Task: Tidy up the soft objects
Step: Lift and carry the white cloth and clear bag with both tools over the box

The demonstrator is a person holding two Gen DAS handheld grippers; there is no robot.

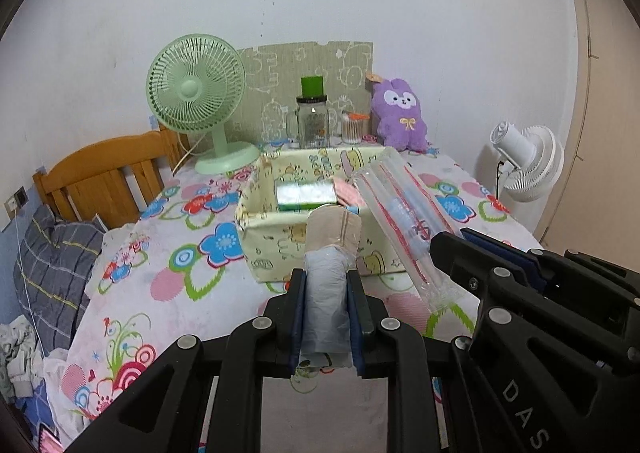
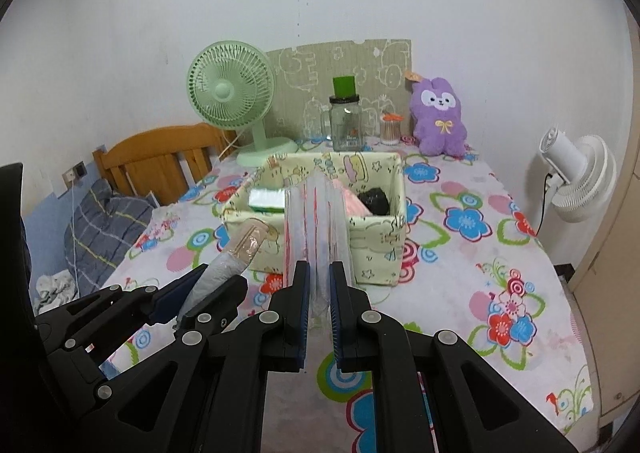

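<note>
Left wrist view shows the left tongs (image 1: pixel 326 317) pinching a rolled grey plastic bag (image 1: pixel 325 293), and the right tongs (image 2: pixel 319 295) pinching a clear zip bag (image 2: pixel 316 221). Both are held above the tabletop (image 2: pixel 460 253), probably for dropping into the fabric box (image 2: pixel 372 249) just ahead.

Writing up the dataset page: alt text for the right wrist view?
The right gripper is shut on a clear bag above a floral table, in front of a fabric bin. The left gripper beside it holds a grey roll.
</note>
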